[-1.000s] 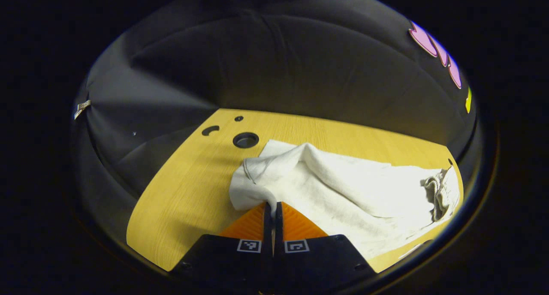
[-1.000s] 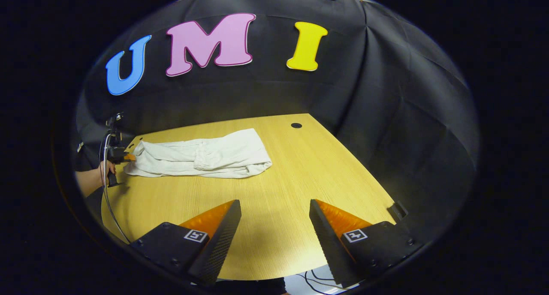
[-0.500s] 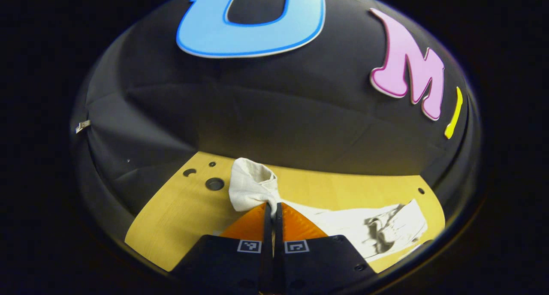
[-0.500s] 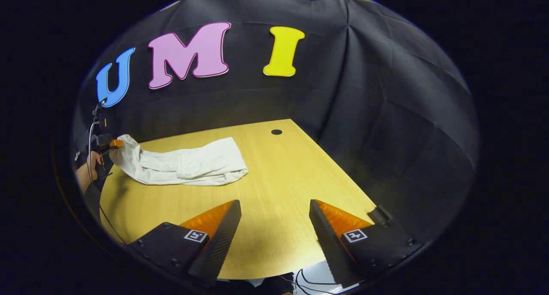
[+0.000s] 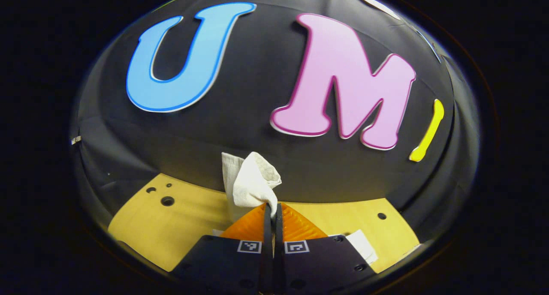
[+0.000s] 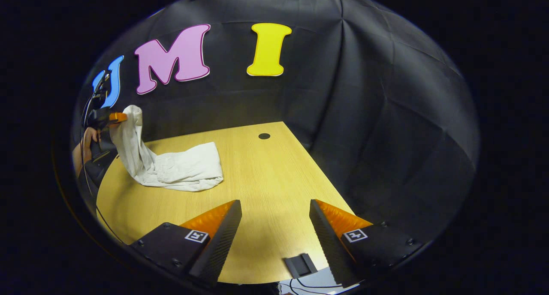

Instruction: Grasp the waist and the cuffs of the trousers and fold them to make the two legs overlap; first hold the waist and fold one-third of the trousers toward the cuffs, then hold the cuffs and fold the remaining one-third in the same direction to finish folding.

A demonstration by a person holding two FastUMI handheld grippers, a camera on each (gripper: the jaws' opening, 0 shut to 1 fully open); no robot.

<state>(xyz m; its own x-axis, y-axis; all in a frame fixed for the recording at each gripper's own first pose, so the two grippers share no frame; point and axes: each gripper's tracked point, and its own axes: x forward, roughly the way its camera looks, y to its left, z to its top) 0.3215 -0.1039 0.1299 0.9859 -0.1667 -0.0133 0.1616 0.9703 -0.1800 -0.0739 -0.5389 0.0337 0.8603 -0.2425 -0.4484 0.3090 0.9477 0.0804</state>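
White trousers [image 6: 180,170] lie partly folded on the wooden table [image 6: 266,179]. One end is raised off the table, pinched in my left gripper [image 5: 272,206], which is shut on the cloth; a bunch of white fabric [image 5: 251,183] sticks up from its fingertips. In the right gripper view that left gripper [image 6: 115,117] is held high at the far left by a hand [image 6: 88,138], and the cloth hangs from it down to the folded pile. My right gripper [image 6: 274,207] stands open above the near part of the table, well away from the trousers, with nothing between its fingers.
The table has a round cable hole [image 6: 264,136] at the back and more holes [image 5: 167,200] at the left end. A small dark bracket [image 6: 301,265] sits at the table's near edge, with cables [image 6: 300,284] below it. Black cloth walls the booth.
My left gripper has lifted the held end of the trousers high off the table and swung toward the wall. My right gripper stayed open and shifted slightly.
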